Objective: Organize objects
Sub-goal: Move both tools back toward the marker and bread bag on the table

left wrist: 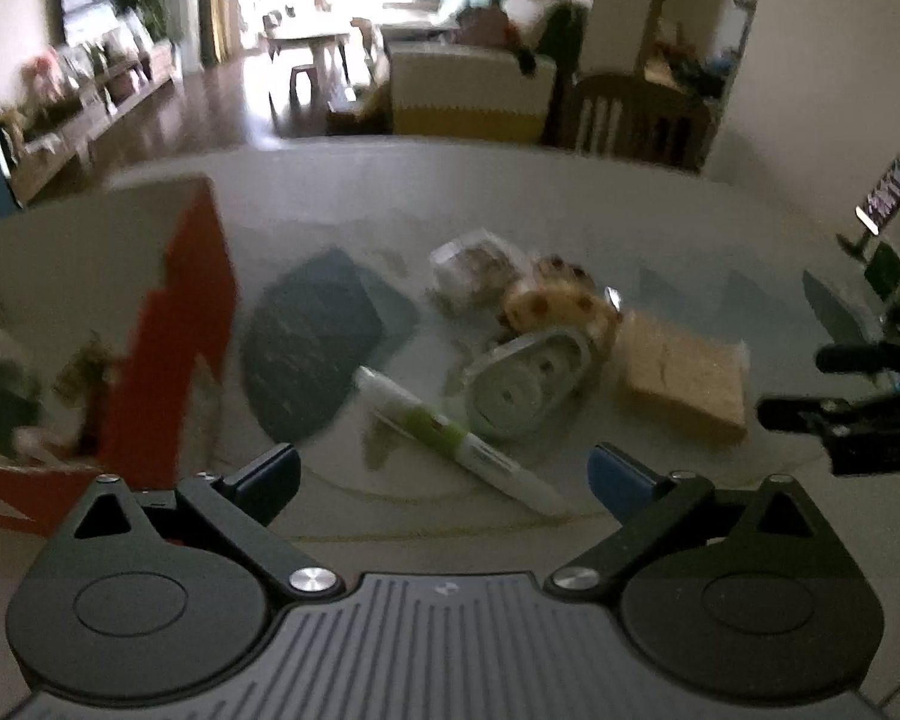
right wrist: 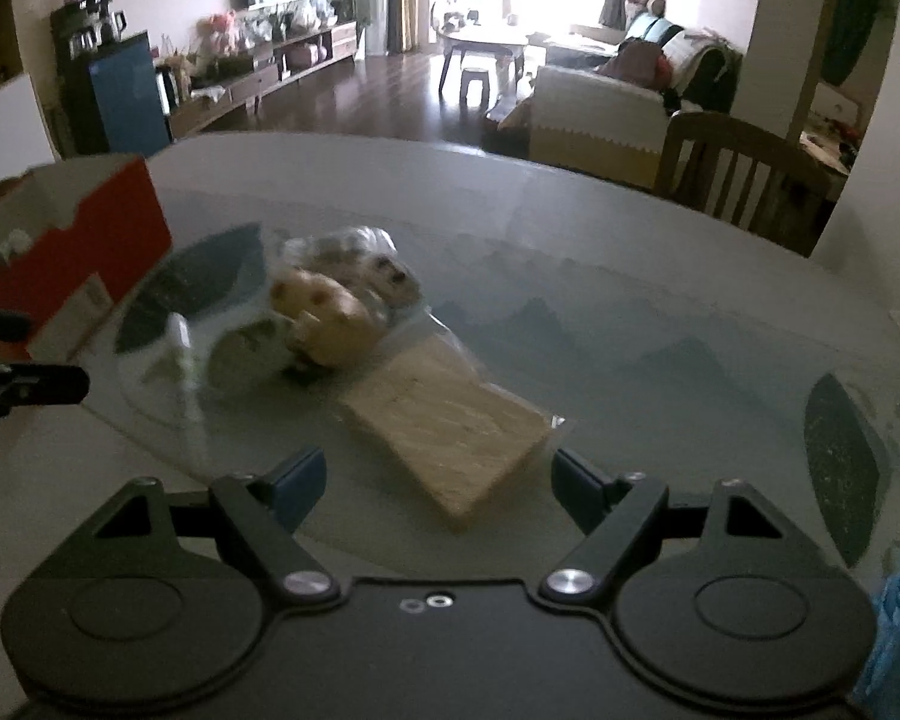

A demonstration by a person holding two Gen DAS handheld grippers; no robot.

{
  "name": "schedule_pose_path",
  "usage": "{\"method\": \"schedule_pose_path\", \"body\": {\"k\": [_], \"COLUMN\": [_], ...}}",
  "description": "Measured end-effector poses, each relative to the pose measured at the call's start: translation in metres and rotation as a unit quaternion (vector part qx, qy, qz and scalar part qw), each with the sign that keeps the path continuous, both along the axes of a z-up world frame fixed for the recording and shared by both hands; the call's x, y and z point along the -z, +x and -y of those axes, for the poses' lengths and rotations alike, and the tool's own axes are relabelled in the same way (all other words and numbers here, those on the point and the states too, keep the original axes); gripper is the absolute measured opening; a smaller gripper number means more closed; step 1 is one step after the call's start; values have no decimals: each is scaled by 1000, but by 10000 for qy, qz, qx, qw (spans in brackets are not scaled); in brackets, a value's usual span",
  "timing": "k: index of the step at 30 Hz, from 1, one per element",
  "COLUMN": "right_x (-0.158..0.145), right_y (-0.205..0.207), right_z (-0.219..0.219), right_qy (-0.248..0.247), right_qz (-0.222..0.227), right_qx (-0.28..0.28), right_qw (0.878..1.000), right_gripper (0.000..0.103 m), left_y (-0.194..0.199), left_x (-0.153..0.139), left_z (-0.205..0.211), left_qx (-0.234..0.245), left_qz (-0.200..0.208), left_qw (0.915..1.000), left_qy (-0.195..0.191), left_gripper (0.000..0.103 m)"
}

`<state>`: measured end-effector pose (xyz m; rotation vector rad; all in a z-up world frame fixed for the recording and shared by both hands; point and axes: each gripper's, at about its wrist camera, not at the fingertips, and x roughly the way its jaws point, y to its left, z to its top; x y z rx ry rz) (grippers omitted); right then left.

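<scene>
- You are holding the left gripper [left wrist: 444, 477] with its jaws spread wide and nothing between them, hovering just short of the white-and-green tube [left wrist: 450, 432].
- Your right gripper [right wrist: 435, 480] is also gaping and empty, its jaws framing the near corner of the wrapped tan block [right wrist: 450, 426] without touching it.
- Taking the red-and-white box [left wrist: 174, 324] as landmark: the loose items are all lying to its right on the glass table [left wrist: 570, 192], with the tube nearest, then the grey oval dish [left wrist: 525, 381], the spotted yellow toy [left wrist: 555, 300] and a clear bag of snacks [left wrist: 474, 267] behind it, and the tan block farthest right.
- The box is standing open, likely the destination; nothing is yet being carried.
- Risks I am judging from here: the tube is round and lying diagonally, so a skewed pinch may be rolling it toward the dish.
- The block's clear wrapper looks slippery; gripping only the film may be letting it slide out.
- Both views are blurring with motion and the glass is reflecting, so depth is hard to read; descending fast may be knocking fingertips against the tabletop.
- The grippers are working close together; crossing toward the box risks a collision.
</scene>
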<state>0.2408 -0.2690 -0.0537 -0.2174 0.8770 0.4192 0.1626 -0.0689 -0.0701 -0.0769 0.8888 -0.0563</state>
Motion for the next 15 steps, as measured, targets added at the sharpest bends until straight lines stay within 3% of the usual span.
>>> {"method": "schedule_pose_path", "body": {"k": [2,5,15], "right_x": [7,14,33], "right_y": [11,25,58], "right_z": [2,0,-9], "right_qy": [-10,-59,-28], "right_qz": [-86,-46,-60], "right_qx": [-106,-322,-1331], "right_qw": [9999,9995,9911], "right_gripper": [82,82,83], "left_y": [10,18,39], "left_x": [10,23,46], "left_z": [8,16,27], "left_qx": [-36,-184,-297], "left_qz": [-251,-318,-549], "left_qw": [9996,9987,9974], "left_qy": [112,339,358], "left_gripper": [103,103,103]}}
